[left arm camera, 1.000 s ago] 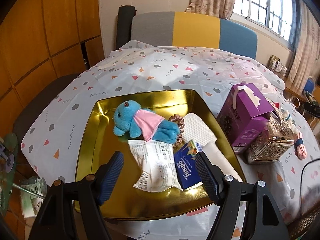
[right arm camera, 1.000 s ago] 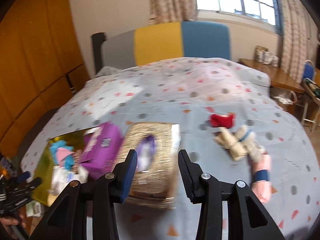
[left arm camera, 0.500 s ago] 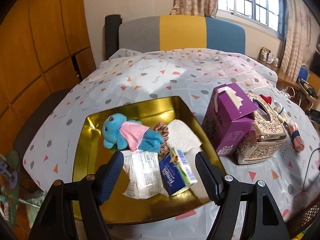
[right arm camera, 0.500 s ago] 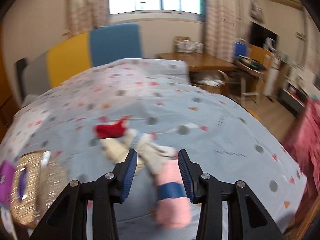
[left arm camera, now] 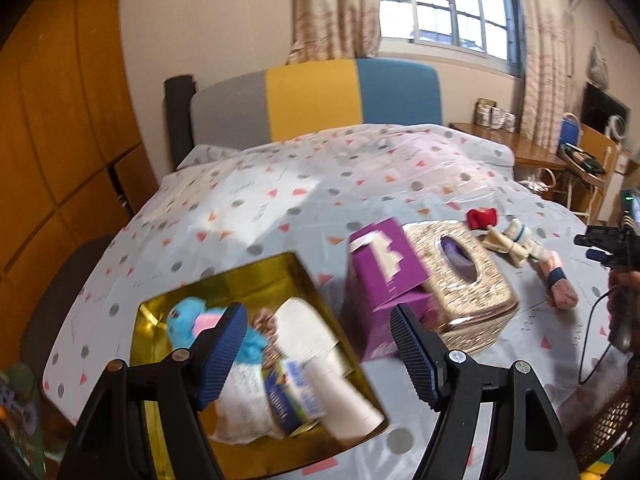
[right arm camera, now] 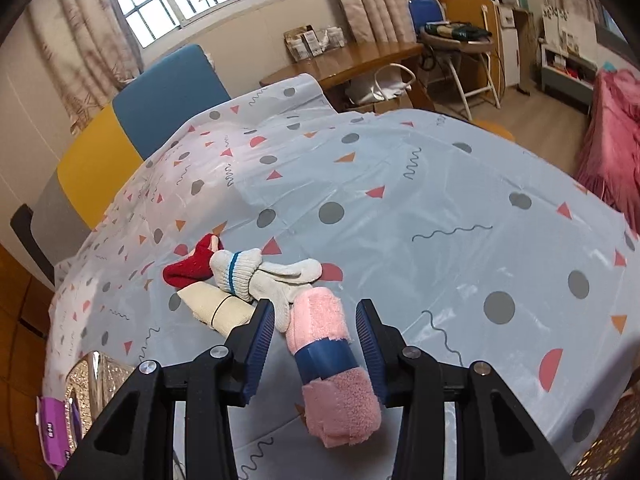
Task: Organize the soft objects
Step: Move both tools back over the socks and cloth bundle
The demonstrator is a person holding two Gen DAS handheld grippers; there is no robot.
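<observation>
A rolled pink towel with a blue band [right arm camera: 332,356] lies on the patterned tablecloth between the fingers of my open right gripper [right arm camera: 316,334], which do not touch it. Behind it lie white socks [right arm camera: 264,272], a cream roll [right arm camera: 218,310] and a red sock [right arm camera: 192,264]. My left gripper [left arm camera: 316,352] is open and empty above the gold tray [left arm camera: 160,432], which holds a blue plush toy [left arm camera: 188,320], white cloths, a tissue pack and a wrapper. The pink towel also shows in the left wrist view [left arm camera: 560,284].
A purple box [left arm camera: 384,280] and a glittery gold tissue box [left arm camera: 464,280] stand right of the tray. The right gripper and hand show at the right edge [left arm camera: 616,248]. A striped chair back [left arm camera: 316,100] stands behind the table. A wooden desk and chairs [right arm camera: 360,60] lie beyond.
The right gripper swung right from the tissue box and came down over the pink towel. The left gripper pulled back and turned right, so the tray sits lower left.
</observation>
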